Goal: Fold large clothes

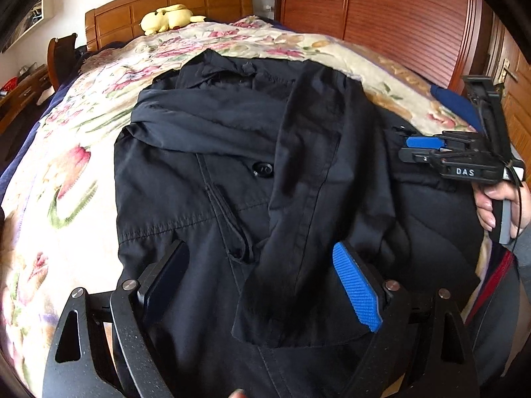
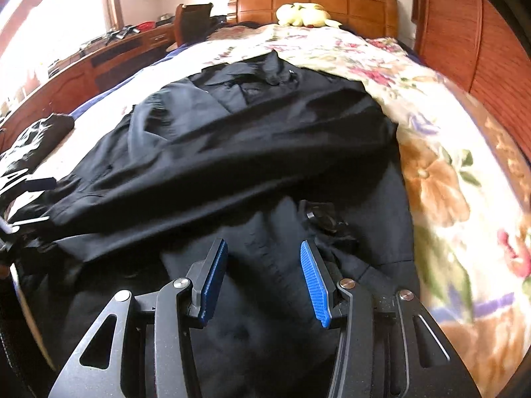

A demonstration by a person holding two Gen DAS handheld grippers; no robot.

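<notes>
one black coat (image 1: 232, 172) lies spread on the bed (image 1: 66, 179), two sleeves folded across it. two grippers above it: left gripper (image 1: 265, 285) jaws wide, empty; right gripper (image 2: 264, 278) jaws parted, empty. one plush toy (image 1: 169, 18).

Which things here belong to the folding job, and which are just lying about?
Job:
black coat
its folded-in sleeve
left gripper
right gripper

Lying about:
yellow plush toy
floral bedspread
wooden headboard
wooden chair
</notes>
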